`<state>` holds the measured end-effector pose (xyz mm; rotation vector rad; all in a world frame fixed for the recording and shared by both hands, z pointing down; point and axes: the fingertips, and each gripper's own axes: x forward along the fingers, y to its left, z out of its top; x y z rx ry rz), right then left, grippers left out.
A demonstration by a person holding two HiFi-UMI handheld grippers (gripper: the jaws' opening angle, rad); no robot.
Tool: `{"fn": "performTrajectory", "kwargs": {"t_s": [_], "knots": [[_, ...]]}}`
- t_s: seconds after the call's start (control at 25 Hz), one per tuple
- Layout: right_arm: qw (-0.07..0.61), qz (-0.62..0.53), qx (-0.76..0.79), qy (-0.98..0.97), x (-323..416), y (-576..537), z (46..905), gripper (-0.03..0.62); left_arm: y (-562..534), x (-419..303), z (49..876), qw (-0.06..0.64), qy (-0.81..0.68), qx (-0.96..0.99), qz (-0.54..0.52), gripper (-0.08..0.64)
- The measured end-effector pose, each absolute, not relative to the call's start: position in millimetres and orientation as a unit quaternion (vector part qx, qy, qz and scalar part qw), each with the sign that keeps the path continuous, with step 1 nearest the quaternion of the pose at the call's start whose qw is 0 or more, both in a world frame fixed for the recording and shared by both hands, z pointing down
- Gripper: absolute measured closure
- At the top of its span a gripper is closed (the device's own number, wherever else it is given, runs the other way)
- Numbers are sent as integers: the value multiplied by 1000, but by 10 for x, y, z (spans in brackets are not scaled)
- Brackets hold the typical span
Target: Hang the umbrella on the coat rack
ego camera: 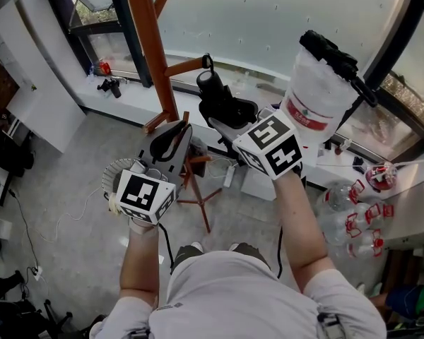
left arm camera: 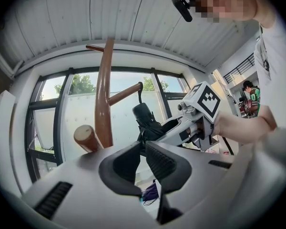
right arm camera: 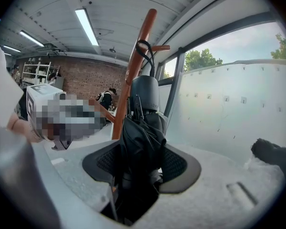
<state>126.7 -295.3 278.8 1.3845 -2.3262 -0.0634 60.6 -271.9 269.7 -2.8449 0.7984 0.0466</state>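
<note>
The wooden coat rack [ego camera: 147, 41] stands in front of me, one peg [ego camera: 187, 66] pointing right. My right gripper [ego camera: 226, 119] is shut on a folded black umbrella [ego camera: 219, 94], its pads pressing the fabric [right arm camera: 140, 142]. The umbrella's handle [right arm camera: 145, 92] points up toward the peg, and the strap loop [ego camera: 207, 61] sits at the peg's tip [left arm camera: 137, 86]. My left gripper [ego camera: 178, 133] hangs left of the umbrella, beside the pole [left arm camera: 104, 94]. It is shut [left arm camera: 142, 149] with nothing between the jaws. A lower peg's round end [left arm camera: 86, 137] shows just left of it.
A big upturned water jug [ego camera: 314, 97] stands to the right, with several small bottles [ego camera: 353, 217] below it. Along the window sill [ego camera: 120, 104] lie small items. A white cabinet [ego camera: 28, 97] stands at the left. Cables cross the floor [ego camera: 63, 217]. A person [right arm camera: 107, 98] stands far back.
</note>
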Motion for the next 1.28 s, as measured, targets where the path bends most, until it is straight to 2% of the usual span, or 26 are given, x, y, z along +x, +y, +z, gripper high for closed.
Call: {"fn": "performTrajectory", "kwargs": {"t_s": [0.32,0.72,1.28], "knots": [[227,-47,500,-835,1222,-2924,2664,368,-2720,567,2718,89,274,-958,15,538],[242,-17,500,-831,1275,-2967,2876,368,-2694,556,2767,85,269,-959,17,538],[244,-35,498,-831,1308,-2843,2790,368,-2520,739,2039,131,255,-955,80,538]]}}
